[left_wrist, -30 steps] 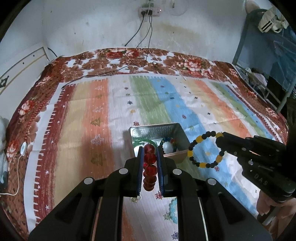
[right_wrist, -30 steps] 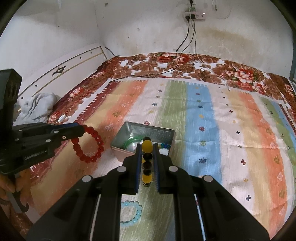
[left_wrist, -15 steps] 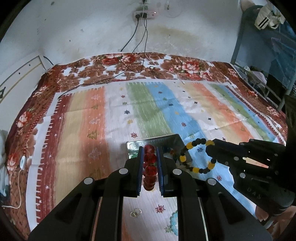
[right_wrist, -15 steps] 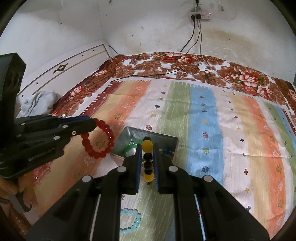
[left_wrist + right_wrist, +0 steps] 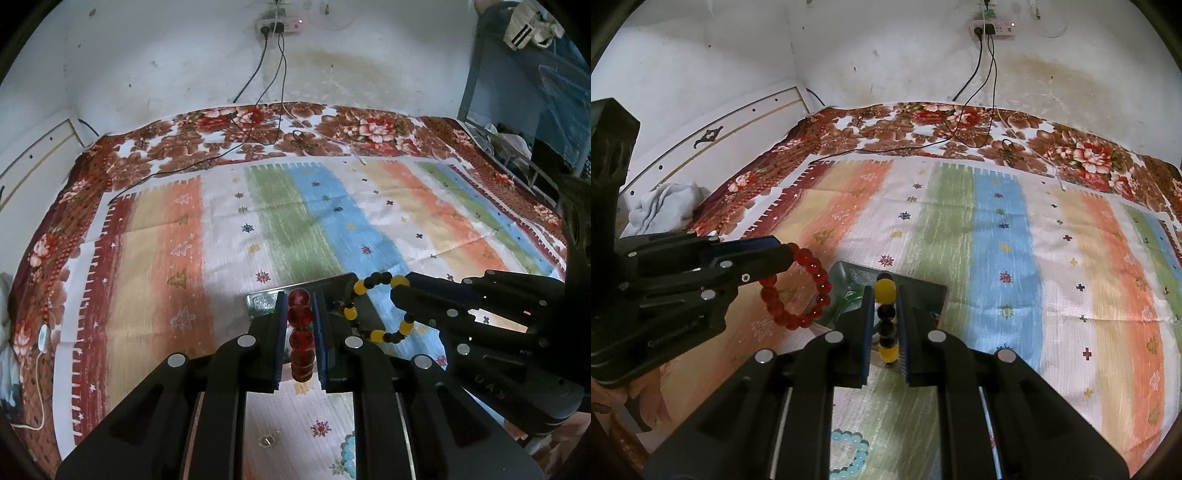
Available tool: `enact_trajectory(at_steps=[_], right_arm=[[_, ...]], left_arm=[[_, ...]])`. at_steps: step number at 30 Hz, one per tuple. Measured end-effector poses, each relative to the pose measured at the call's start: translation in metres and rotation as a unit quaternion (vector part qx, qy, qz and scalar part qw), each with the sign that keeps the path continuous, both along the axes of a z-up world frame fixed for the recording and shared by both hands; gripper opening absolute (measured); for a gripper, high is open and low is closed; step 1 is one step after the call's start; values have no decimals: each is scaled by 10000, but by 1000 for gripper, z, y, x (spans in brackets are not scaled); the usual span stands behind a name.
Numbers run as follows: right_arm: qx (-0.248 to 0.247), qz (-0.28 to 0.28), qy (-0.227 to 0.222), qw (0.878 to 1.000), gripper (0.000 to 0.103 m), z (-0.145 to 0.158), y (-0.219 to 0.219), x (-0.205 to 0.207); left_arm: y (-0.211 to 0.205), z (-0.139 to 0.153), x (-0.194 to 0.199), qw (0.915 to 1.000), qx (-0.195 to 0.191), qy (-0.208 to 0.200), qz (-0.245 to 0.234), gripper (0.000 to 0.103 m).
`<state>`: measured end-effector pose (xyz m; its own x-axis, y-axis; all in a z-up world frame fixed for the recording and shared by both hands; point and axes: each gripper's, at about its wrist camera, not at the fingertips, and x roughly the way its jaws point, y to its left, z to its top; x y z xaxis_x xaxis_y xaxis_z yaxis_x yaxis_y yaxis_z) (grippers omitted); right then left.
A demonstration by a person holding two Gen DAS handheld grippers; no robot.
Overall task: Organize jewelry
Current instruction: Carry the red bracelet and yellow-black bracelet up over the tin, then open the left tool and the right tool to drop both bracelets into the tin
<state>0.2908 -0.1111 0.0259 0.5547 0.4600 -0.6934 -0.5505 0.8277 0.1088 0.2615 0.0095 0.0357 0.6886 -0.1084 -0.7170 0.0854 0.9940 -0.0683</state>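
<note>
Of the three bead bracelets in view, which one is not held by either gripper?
The pale blue bracelet, lying loose on the striped cloth; the red and yellow-black ones are clamped.

A lived-in bedroom at home: a bed under a flowered sheet and striped cloth, a headboard, stained walls, a power strip trailing cables.

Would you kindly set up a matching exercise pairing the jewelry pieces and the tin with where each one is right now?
Things:
1. red bead bracelet
2. yellow-and-black bead bracelet
3. pale blue bead bracelet
4. metal tin

Places:
A. loose on the striped cloth
B. in the right gripper
C. on the cloth, below both grippers
D. in the left gripper

Pairs: 1-D, 2-B, 3-A, 4-C
</note>
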Motion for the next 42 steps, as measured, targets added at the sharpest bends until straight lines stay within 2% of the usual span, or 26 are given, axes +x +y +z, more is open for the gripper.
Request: enact_trajectory(at_steps=[7,12,25,26,27,28,29,42], right_arm=[[-54,5,21,10000,13,-5,2,15],[-30,-6,70,10000,13,-8,1,19],[-12,-24,184,9998,13,-15,0,27],[-3,-32,164,9999,16,-15,0,26],[0,-76,128,9999,22,-14,-1,26],[22,-116,100,9999,34,-14,-2,27],[35,-138,100,9998,37,-13,-4,27],[-24,-198,110,9997,37,-14,-9,28]], left_arm=[[1,-9,16,9999,70,134,28,13],[9,-19,24,9996,-134,246,34,13],[9,-35,29,9992,-157,372,21,13],[9,-33,28,9994,-154,292,31,16],[9,-32,28,9995,-161,252,32,26],[10,-30,28,9996,-185,222,21,31],[10,-29,28,9996,-194,210,30,31],[17,-30,27,9996,-96,244,116,33]])
